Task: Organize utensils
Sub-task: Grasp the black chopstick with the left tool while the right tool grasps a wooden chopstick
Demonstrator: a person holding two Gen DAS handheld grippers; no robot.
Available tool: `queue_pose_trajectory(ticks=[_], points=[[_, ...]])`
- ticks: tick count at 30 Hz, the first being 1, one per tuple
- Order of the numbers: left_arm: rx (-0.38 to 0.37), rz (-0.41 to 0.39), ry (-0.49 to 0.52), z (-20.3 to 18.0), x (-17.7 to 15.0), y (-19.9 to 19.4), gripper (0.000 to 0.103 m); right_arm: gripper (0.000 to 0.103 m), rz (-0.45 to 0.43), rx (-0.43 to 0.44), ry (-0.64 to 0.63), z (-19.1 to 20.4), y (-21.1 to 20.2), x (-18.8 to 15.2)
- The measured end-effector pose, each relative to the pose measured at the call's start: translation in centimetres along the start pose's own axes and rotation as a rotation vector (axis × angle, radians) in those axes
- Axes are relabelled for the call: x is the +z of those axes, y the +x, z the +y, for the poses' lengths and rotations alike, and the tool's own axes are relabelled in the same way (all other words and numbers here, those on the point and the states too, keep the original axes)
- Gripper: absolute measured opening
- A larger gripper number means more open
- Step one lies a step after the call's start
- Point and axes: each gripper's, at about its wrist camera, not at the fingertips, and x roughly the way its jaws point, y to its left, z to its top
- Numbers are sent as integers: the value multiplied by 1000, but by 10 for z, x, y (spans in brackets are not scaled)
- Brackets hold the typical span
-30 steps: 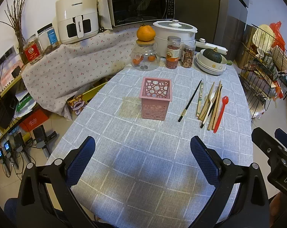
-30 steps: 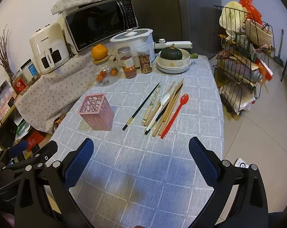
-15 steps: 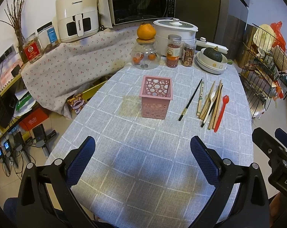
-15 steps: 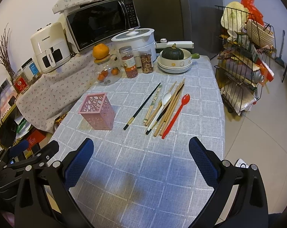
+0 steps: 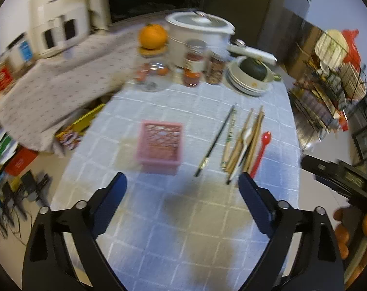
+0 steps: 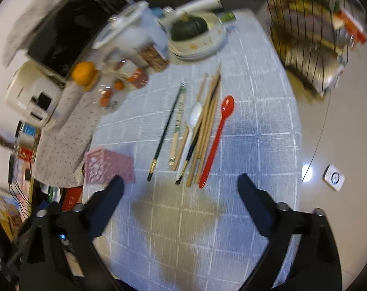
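Note:
A pink perforated holder (image 5: 160, 143) (image 6: 108, 166) stands on the grey checked tablecloth (image 5: 173, 218). To its right lies a row of utensils: a dark chopstick (image 5: 216, 141) (image 6: 167, 129), wooden chopsticks (image 5: 252, 135) (image 6: 207, 126), a white spoon (image 6: 192, 126) and a red spoon (image 5: 262, 149) (image 6: 218, 135). My left gripper (image 5: 182, 186) hovers just short of the holder, its jaws closing with nothing between them. My right gripper (image 6: 179, 186) hangs close before the near ends of the utensils, jaws likewise closing on nothing. Both views are blurred.
At the table's far end stand a glass jar (image 5: 152, 72) topped with an orange, two spice jars (image 5: 194, 63), a white cooker (image 5: 198, 28) and plates holding a dark squash (image 5: 252, 69). A wire rack (image 5: 329, 82) stands right of the table.
Both grippers have moved forward over the table toward the holder and the utensils. The right one has rolled, tilting its view. Both pairs of fingers stand a little narrower.

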Motion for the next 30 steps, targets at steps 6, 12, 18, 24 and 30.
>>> queue_pose_trajectory(ticks=[6,12,18,24,30], points=[[-15,90,65,-31,40,55,66,51,94,11,94,-23,48,45],[-2,171,165,-59,63,125,50,36,135,20,135,-44,86,76],[-26,279,168,-64,72,195,33,34,171,32,118,-47,112,90],[-12,313,195,-69,78,236,31,34,196,44,89,-43,130,96],[-8,340,253,-83,72,258,32,27,200,43,93,-49,136,101]])
